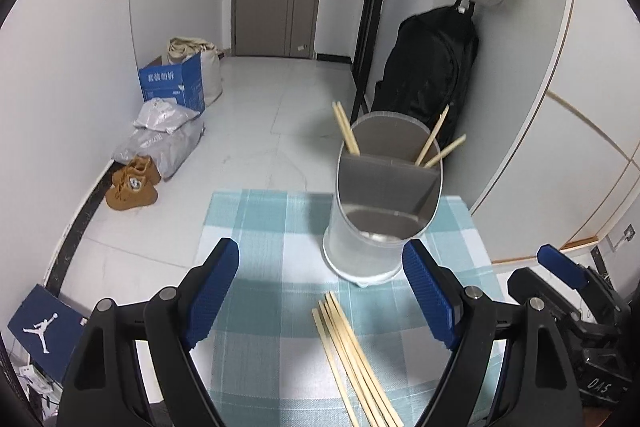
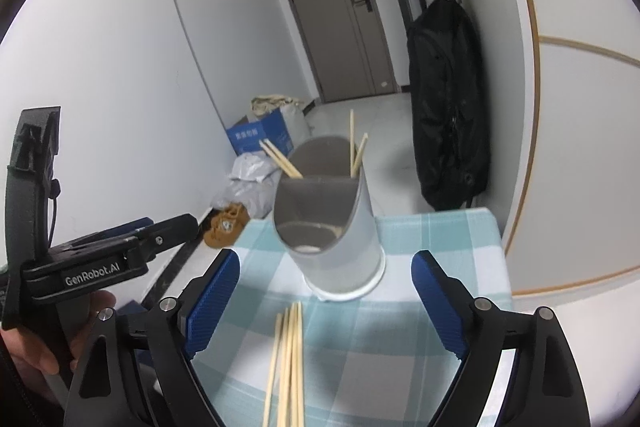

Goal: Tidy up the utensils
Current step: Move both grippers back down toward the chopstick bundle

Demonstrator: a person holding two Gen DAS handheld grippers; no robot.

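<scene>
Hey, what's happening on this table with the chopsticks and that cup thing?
A person is sorting chopsticks with a handheld gripper in each hand. A few chopsticks already stand in the back compartments of the divided utensil holder on the checked tablecloth. A loose bunch of chopsticks lies on the cloth in front of it. The left gripper and the right gripper are both open and empty above that bunch.
</scene>
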